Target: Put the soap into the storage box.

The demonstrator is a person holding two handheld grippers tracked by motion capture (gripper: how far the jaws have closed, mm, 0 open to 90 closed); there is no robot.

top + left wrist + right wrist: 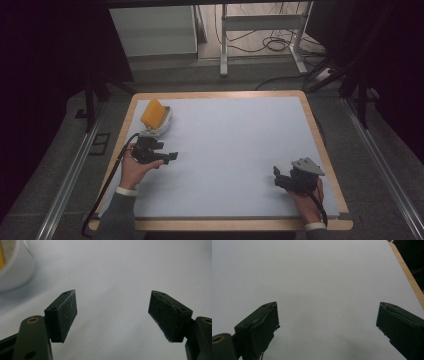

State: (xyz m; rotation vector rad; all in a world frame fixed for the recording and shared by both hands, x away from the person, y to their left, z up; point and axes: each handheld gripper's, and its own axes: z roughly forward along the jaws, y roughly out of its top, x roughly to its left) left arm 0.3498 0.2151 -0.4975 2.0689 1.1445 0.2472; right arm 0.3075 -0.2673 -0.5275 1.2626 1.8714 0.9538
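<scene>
- The table (225, 145) has a pale grey top with a wooden edge; the person's hands come in from the near side
- The left gripper (171, 157) sits at the table's left, held by the left hand (132, 167), jaws pointing toward the middle of the table
- In the left gripper view its jaws stand wide apart with bare table between the pads (65, 315): released, grasping nothing
- A white bowl (162, 124) stands near the far left corner, just beyond the left gripper, with a yellow sponge (153, 113) standing up out of it
- In the left gripper view the bowl (15, 270) shows blurred at the upper left, off to the side of the jaws and apart from them
- The right gripper (276, 176) rests at the near right, held by the right hand (305, 200), a grey plate (308, 166) on top
- In the right gripper view its jaws are spread wide over bare table: released, empty
- The two grippers are well apart
</scene>
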